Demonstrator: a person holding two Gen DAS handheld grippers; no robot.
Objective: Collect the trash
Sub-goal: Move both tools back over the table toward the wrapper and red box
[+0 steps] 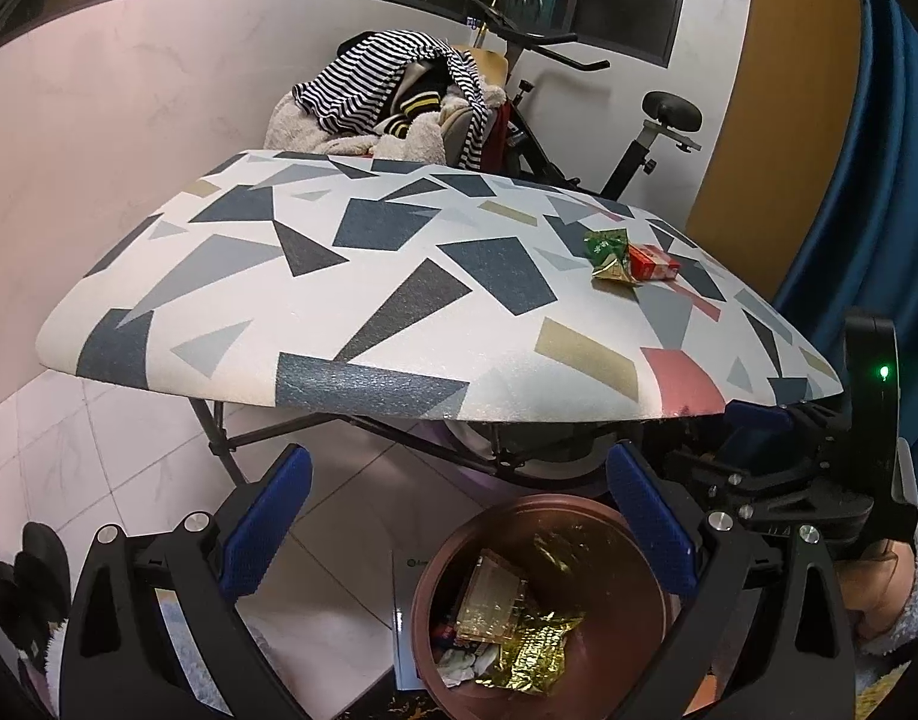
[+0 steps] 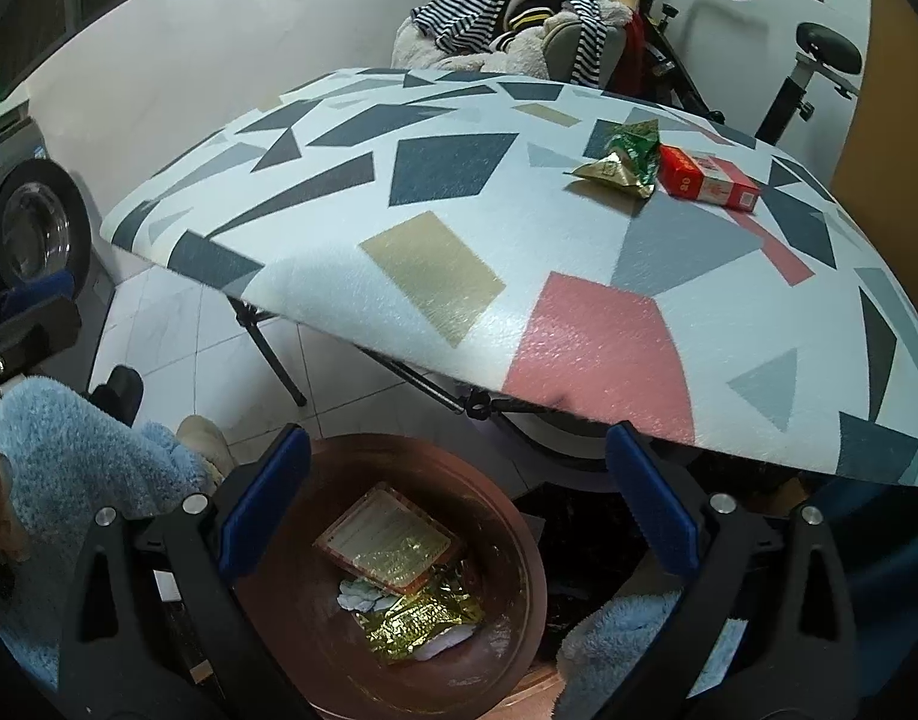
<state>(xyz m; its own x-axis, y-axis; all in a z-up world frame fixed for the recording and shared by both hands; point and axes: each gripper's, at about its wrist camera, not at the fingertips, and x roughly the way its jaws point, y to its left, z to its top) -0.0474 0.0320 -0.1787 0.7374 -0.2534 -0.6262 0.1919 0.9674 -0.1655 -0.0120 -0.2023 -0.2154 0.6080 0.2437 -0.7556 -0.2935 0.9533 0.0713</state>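
Observation:
A brown round bin point(image 1: 651, 546) point(image 2: 519, 546) stands on the floor below the table's near edge, holding gold foil wrappers point(image 1: 537, 654) point(image 2: 411, 624) and a flat packet point(image 2: 387, 540). On the patterned table point(image 1: 363, 300) point(image 2: 435, 276) lie a green and gold wrapper point(image 1: 609, 255) point(image 2: 627, 159) and a red cigarette box point(image 1: 654, 262) point(image 2: 708, 180), side by side at the far right. My left gripper point(image 1: 459, 516) is open and empty above the bin. My right gripper point(image 2: 459, 504) is open and empty above the bin too.
A chair piled with striped clothes point(image 1: 393, 96) point(image 2: 519, 6) and an exercise bike point(image 1: 639, 126) stand behind the table. A washing machine point(image 2: 33, 228) is at the left. The table's folding legs point(image 2: 273, 354) reach the tiled floor. A blue curtain point(image 1: 867, 192) hangs at the right.

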